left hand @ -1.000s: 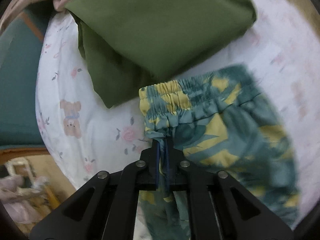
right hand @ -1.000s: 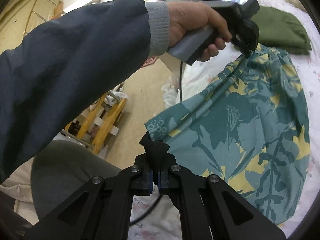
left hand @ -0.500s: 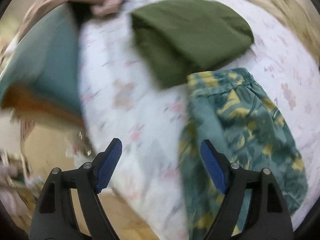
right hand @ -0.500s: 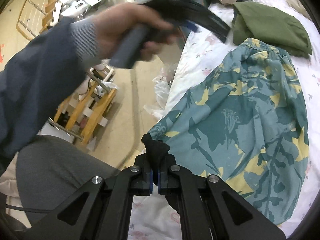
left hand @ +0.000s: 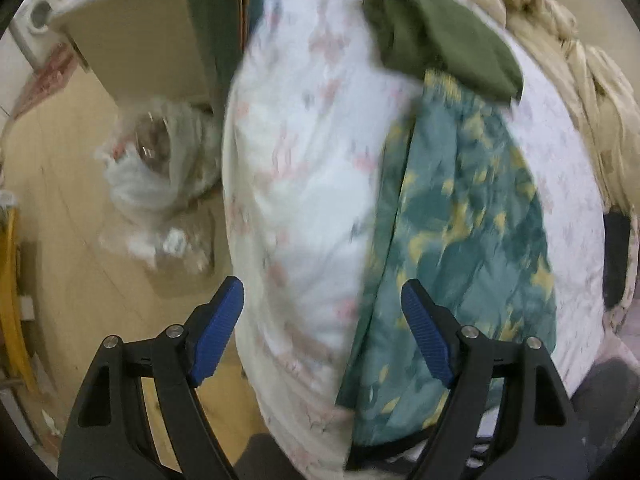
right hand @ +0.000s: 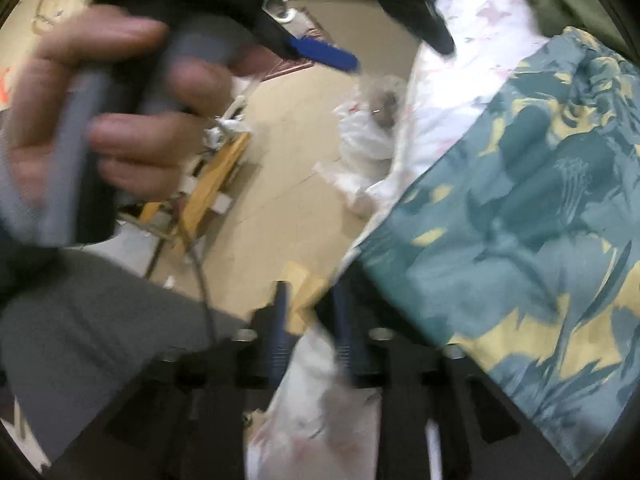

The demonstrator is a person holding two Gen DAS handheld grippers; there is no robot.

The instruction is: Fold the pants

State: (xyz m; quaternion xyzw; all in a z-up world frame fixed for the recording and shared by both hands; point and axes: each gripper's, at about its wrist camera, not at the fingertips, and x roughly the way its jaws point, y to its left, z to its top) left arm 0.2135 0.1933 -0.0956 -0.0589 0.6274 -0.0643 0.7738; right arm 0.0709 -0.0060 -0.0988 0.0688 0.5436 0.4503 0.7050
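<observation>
The teal pants with yellow leaf print (left hand: 460,216) lie flat on the white floral bed sheet (left hand: 304,168), waistband at the far end by a green garment. My left gripper (left hand: 320,316) is open and empty, held above the bed's near edge, left of the pants. In the right wrist view the pants (right hand: 520,208) fill the right side. My right gripper (right hand: 310,328) is blurred, its jaws slightly apart with nothing between them, just off the pants' near corner. The hand holding the left gripper (right hand: 120,92) shows at upper left.
A folded green garment (left hand: 436,36) lies at the far end of the bed. A cream blanket (left hand: 568,64) runs along the right side. On the floor to the left are a white plastic bag (left hand: 156,160) and a yellow wooden frame (right hand: 216,180).
My left gripper let go of the waistband, opened and pulled back toward the near edge of the bed. My right gripper has just released the pants' corner and opened slightly.
</observation>
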